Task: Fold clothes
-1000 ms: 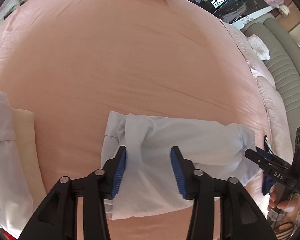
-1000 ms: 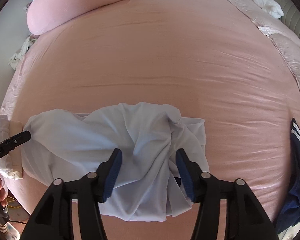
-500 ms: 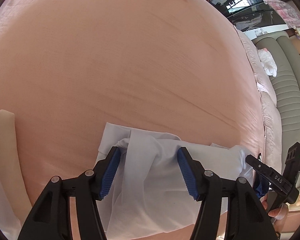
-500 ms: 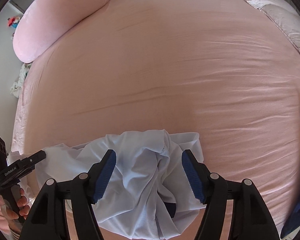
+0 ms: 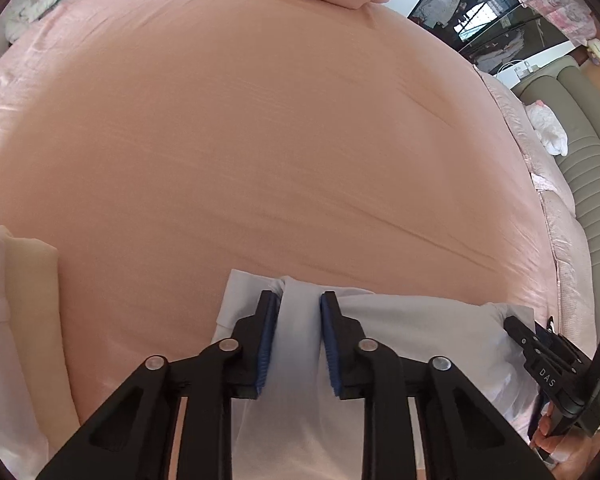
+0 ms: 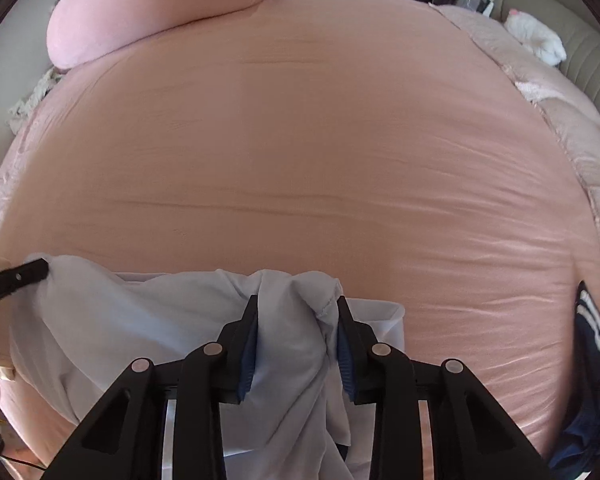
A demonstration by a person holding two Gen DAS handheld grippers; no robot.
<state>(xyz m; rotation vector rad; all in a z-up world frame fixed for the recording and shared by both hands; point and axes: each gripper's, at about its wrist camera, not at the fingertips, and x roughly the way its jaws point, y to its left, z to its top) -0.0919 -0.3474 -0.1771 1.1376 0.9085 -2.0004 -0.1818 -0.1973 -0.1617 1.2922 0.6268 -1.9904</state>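
The left gripper is clenched on a bunched ridge of the pale blue garment; the right gripper is closing its jaws around another bunch. The thin, creased, half-gathered cloth lies at the near edge of the pink bed (folding seems underway). Folded pale clothes wait at the bed's left edge.

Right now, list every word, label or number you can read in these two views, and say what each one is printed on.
"DAS": white letters on the black body of the right gripper, seen at the right edge of the left wrist view.
White lettering on the left gripper, at the left edge of the right wrist view: cut off by the frame and too small to read.
Nothing legible on the pale blue garment or the pink bed sheet.
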